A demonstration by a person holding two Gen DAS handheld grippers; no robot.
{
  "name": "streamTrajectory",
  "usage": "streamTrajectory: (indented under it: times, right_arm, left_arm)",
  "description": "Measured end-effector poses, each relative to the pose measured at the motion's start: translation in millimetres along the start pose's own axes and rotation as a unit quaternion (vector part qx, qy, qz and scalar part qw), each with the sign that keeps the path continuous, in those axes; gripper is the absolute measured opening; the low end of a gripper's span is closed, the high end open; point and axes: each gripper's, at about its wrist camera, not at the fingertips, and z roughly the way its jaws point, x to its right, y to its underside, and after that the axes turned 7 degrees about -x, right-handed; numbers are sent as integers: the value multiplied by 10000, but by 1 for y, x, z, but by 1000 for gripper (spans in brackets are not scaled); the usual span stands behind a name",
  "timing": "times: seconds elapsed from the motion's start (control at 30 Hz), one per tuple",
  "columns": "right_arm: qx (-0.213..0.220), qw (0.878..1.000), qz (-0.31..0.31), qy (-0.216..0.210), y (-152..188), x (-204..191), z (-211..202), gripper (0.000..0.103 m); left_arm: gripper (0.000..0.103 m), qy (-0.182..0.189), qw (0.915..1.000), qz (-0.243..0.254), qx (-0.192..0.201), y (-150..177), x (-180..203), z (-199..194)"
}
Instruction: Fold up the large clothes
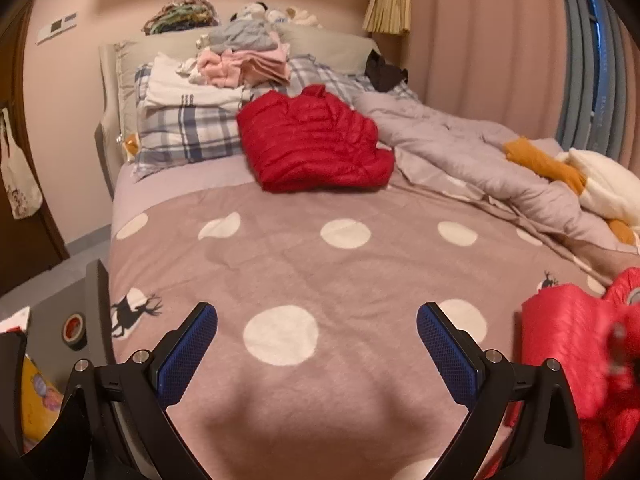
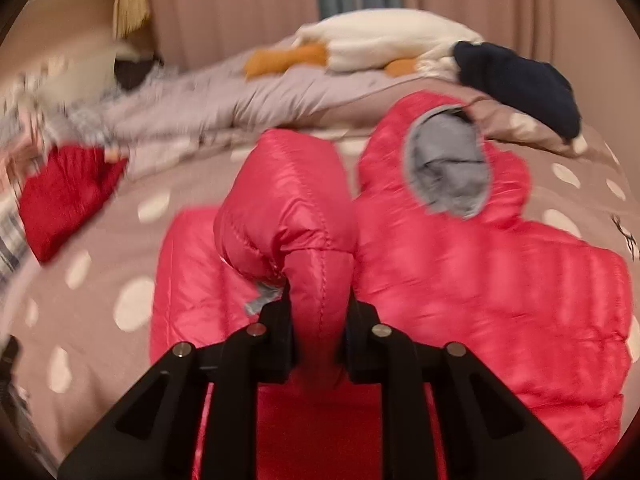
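While my right gripper [image 2: 318, 300] pinches sleeve of pink puffer jacket [image 2: 480, 280] lying on spotted blanket [image 1: 320, 272], slick padding may slip out mid-fold. My left gripper [image 1: 316, 340] spread, empty; unpinned body could drag along.

We record a pink-red quilted puffer jacket [image 2: 480, 280] lying spread on the dotted bedspread, its hood [image 2: 448, 168] open upward and showing a grey lining. One padded part [image 2: 288, 216] of it, seemingly a sleeve, stands raised above the body and is bunched at its lower end. We also note a darker red puffer jacket [image 1: 312, 140], folded into a compact bundle, resting farther up the bed beside the pillows.
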Motion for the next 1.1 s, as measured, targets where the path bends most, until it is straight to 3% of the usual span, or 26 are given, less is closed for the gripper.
streamTrajectory:
  times: [0.1, 0.17, 0.23, 0.3, 0.4, 0.43, 0.5, 0.63, 0.7, 0.87, 0.93, 1.0, 1.1]
  right_arm:
    - [331, 9989, 337, 66, -4, 45, -35, 18]
    - [398, 9959, 800, -110, 0, 86, -54, 20]
    - [288, 9921, 1177, -312, 6, 121, -60, 29]
    - [287, 9868, 1592, -46, 25, 153, -62, 46]
    - [207, 9783, 1923, 750, 50, 189, -50, 50]
    - [54, 9746, 2076, 841, 56, 200, -43, 50]
    - [-251, 9739, 2167, 629, 60, 214, -33, 48]
    - [230, 9769, 1981, 766, 53, 204, -58, 55]
    - [675, 9768, 1718, 1089, 49, 190, -78, 74]
    - [1201, 9839, 1120, 701, 40, 176, -107, 79]
    - [1242, 9846, 1034, 669, 41, 172, -111, 80]
    - [1222, 9854, 1027, 597, 37, 166, -106, 80]
    - [899, 9887, 1061, 565, 35, 163, -85, 80]
  left_arm:
    - [99, 194, 9995, 155, -181, 4, 14, 3]
    - [99, 294, 9986, 273, -338, 7, 23, 4]
    - [99, 404, 9977, 409, -354, 12, 33, 2]
    - [99, 319, 9973, 617, -251, 19, 43, -2]
    - [99, 186, 9949, 988, 16, 24, 60, -8]
    - [99, 164, 9943, 1052, 57, 25, 64, -9]
    - [99, 198, 9927, 1177, 190, 26, 71, -12]
    - [99, 352, 9878, 1423, 523, 28, 80, -32]
    - [99, 557, 9866, 1344, 741, 25, 76, -46]
    - [99, 1487, 9797, 1198, 603, 14, 73, -65]
    - [99, 1697, 9761, 1210, 610, 15, 79, -68]
    - [99, 1504, 9766, 1416, 603, 22, 96, -66]
    - [87, 1559, 9728, 1676, 356, 31, 114, -52]
